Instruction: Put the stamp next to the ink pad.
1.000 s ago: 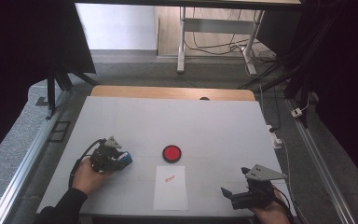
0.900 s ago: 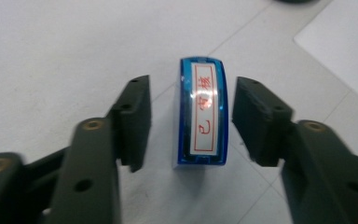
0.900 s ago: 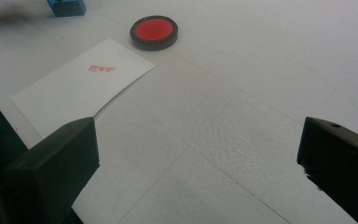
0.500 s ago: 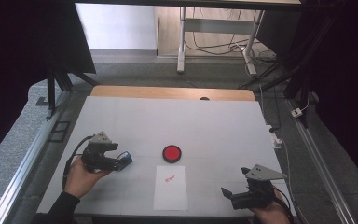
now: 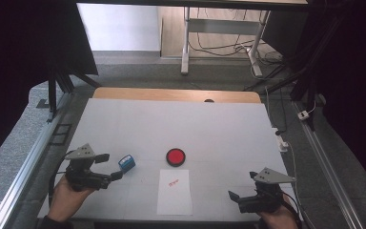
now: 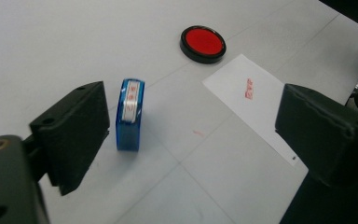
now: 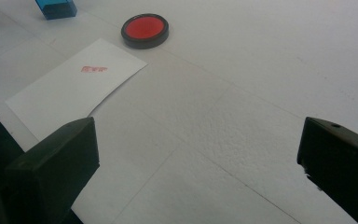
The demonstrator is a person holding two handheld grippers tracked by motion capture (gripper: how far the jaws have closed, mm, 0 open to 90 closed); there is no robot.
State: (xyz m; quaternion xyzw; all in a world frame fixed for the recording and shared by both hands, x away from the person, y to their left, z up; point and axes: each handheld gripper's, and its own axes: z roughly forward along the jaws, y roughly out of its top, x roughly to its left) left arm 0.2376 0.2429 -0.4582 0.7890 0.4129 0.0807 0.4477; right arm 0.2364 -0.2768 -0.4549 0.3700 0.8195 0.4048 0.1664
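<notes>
In the high view the left gripper (image 5: 116,165) sits just beside the blue stamp (image 5: 127,162), which stands on the white table (image 5: 219,129) left of the red ink pad (image 5: 176,156). Its jaws have just been opening and now stand spread, the stamp in front of them and not held. The right gripper (image 5: 236,198) rests near the table's front edge, well apart from the paper sheet (image 5: 174,193).

In the left gripper view the stamp (image 6: 130,114) stands on the table just inside the left jaw, apart from both pads. The step looks like letting go of the stamp after marking; done well, the gripper should draw straight back without brushing it, so it does not tip or smear.

In the right gripper view the jaws stand wide with nothing between them.

Counted: one stamp, one ink pad (image 7: 145,30), one sheet (image 7: 74,86) bearing one red imprint (image 7: 93,69), two grippers
</notes>
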